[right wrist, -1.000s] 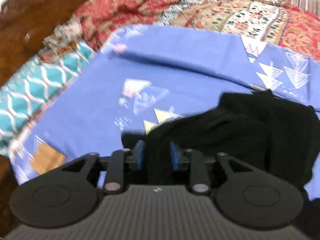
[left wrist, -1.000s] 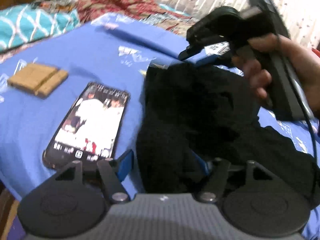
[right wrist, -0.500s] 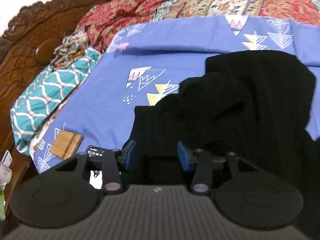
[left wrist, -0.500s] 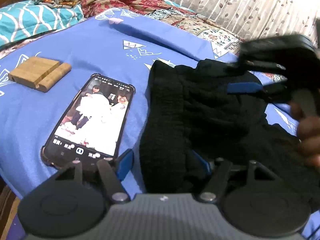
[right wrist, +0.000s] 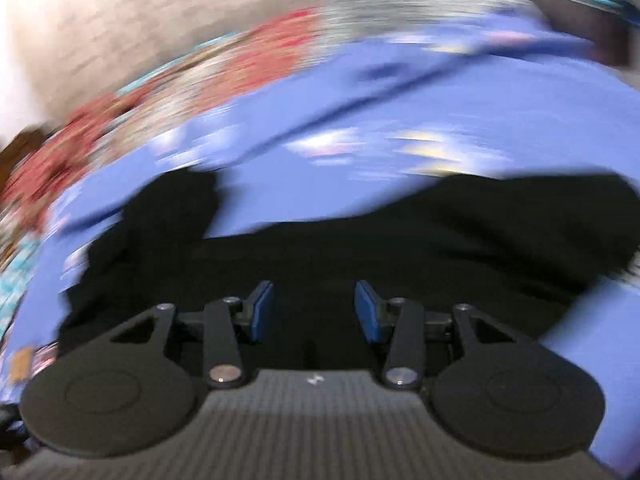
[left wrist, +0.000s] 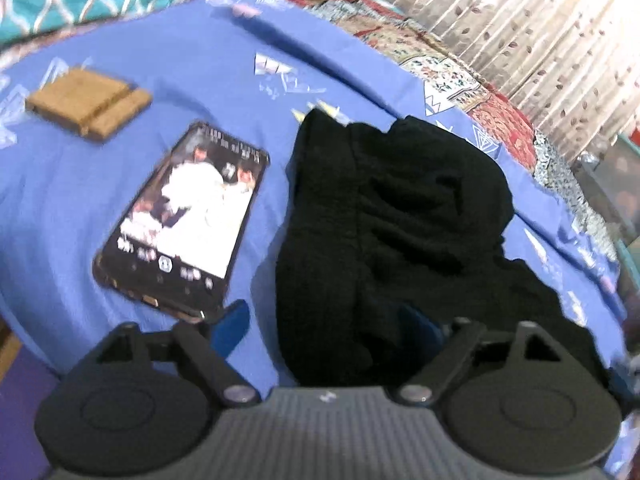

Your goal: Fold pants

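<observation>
Left wrist view: the left gripper [left wrist: 326, 322] is spread wide around the black pants [left wrist: 384, 216] at lower centre; the phone [left wrist: 182, 220] at centre left shows unreadable text. Right wrist view, blurred: the right gripper [right wrist: 315, 310] is parted above the pants [right wrist: 400, 248], blue sheet [right wrist: 420, 108] beyond.

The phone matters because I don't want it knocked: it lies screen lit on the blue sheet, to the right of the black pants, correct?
Not quite. The phone lies screen lit on the blue sheet, but to the left of the black pants, as the left wrist view shows.
</observation>
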{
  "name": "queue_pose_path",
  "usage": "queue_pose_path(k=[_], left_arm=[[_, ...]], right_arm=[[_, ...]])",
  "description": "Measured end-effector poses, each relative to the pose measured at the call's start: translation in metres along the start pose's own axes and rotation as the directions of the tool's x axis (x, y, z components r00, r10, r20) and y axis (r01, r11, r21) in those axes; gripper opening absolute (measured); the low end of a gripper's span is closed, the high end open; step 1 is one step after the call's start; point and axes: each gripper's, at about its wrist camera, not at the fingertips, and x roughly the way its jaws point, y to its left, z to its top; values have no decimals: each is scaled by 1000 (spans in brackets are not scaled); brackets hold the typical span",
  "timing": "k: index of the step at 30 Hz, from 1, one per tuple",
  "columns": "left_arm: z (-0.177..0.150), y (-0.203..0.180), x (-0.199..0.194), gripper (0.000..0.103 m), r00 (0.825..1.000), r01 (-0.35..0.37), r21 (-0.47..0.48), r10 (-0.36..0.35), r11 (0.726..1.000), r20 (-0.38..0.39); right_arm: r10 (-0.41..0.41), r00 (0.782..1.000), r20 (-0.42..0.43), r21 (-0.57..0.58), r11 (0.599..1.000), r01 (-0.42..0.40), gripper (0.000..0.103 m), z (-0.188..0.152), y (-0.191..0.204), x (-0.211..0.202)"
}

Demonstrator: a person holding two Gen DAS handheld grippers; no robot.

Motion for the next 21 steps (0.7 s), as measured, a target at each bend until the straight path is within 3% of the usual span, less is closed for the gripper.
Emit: queue_pose_path(k=[3, 5, 6, 8, 10, 14, 17, 19, 20, 21], left_arm=[[0, -2, 4, 85, 996, 45, -56, -49, 997, -71], [-1, -6, 8, 81, 993, 58, -79, -66, 995, -102], [-2, -9, 10, 78, 993, 44, -83, -53, 996, -106], [-2, -16, 15, 57, 993, 5, -78, -14, 997, -119], [-1, -18, 18, 49, 990, -21, -102, 6, 995, -139], [0, -19, 14, 45, 989, -48, -142, 27, 989, -144], [1, -26, 10, 41, 989, -75, -128, 57, 989, -134], [2, -31, 10, 39, 988, -90, -124, 73, 988, -136], [4, -32, 10, 37, 987, -94, -124, 76, 988, -141], [6, -34, 10, 36, 987, -95, -126, 76, 988, -145]], right_arm=[[-159, 987, 30, 160, 975, 153, 49, -19, -75, -36], [-214, 975, 51, 239, 951, 196, 49, -30, -107, -54], [-233, 971, 63, 270, 940, 208, 49, -35, -119, -61], [-245, 966, 87, 320, 925, 206, 50, -40, -137, -67], [-229, 967, 112, 358, 917, 175, 53, -39, -148, -66], [-179, 970, 165, 460, 884, 85, 59, -18, -182, -47], [-70, 978, 198, 627, 775, -72, 63, -9, -212, -27], [-28, 977, 213, 708, 693, -134, 62, -3, -226, -10], [-20, 976, 217, 731, 666, -149, 51, 2, -228, -3], [-1, 977, 213, 728, 668, -158, 19, 12, -228, 4]])
